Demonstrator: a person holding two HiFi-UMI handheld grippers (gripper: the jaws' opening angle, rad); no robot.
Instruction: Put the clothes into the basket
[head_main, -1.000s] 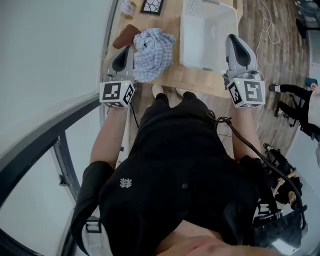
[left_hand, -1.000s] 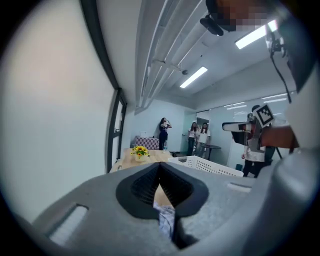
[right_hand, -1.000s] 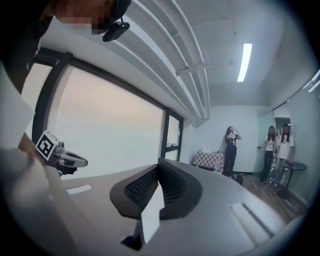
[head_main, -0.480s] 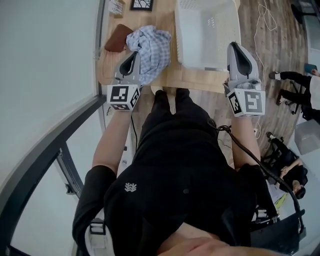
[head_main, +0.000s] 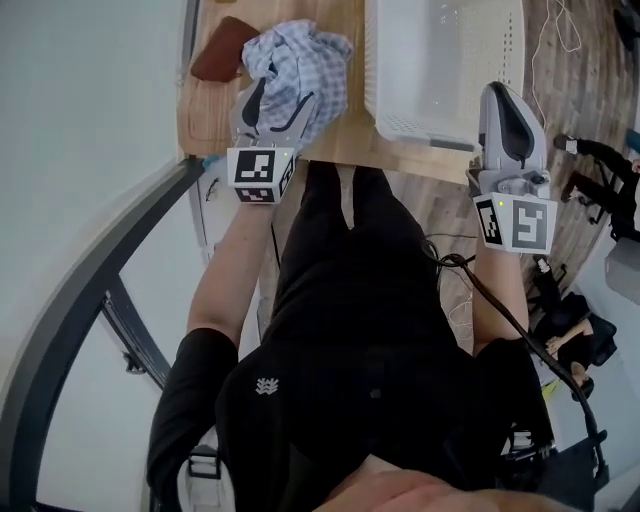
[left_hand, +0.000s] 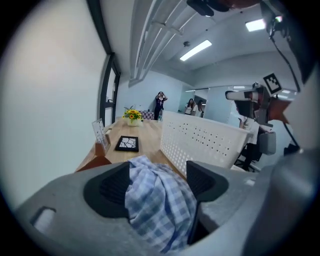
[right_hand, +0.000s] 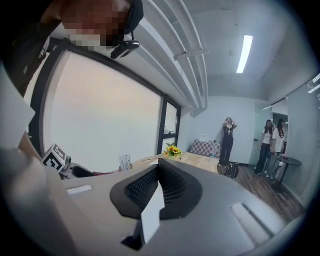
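Note:
A crumpled blue-and-white checked cloth (head_main: 305, 65) lies on the wooden table (head_main: 205, 120), left of the white perforated basket (head_main: 420, 130). My left gripper (head_main: 275, 100) is on the cloth's near side. Its jaws are opening, and in the left gripper view the cloth (left_hand: 160, 200) bulges up between the two wide-apart pads of the left gripper (left_hand: 157, 180). The basket (left_hand: 210, 142) stands just to the right of it. My right gripper (head_main: 505, 100) hovers off the table's near edge, by the basket's right corner. In the right gripper view its jaws (right_hand: 157, 175) meet, with nothing held.
A brown item (head_main: 220, 50) lies on the table left of the cloth. Farther along the table are a black picture frame (left_hand: 127, 143), a small card stand (left_hand: 98, 132) and a pot of sunflowers (left_hand: 132, 115). People stand at the back of the room (left_hand: 161, 105).
My left gripper has moved forward from beside the cloth onto it, and its jaws have spread apart around the fabric. The right gripper has stayed by the basket's near corner.

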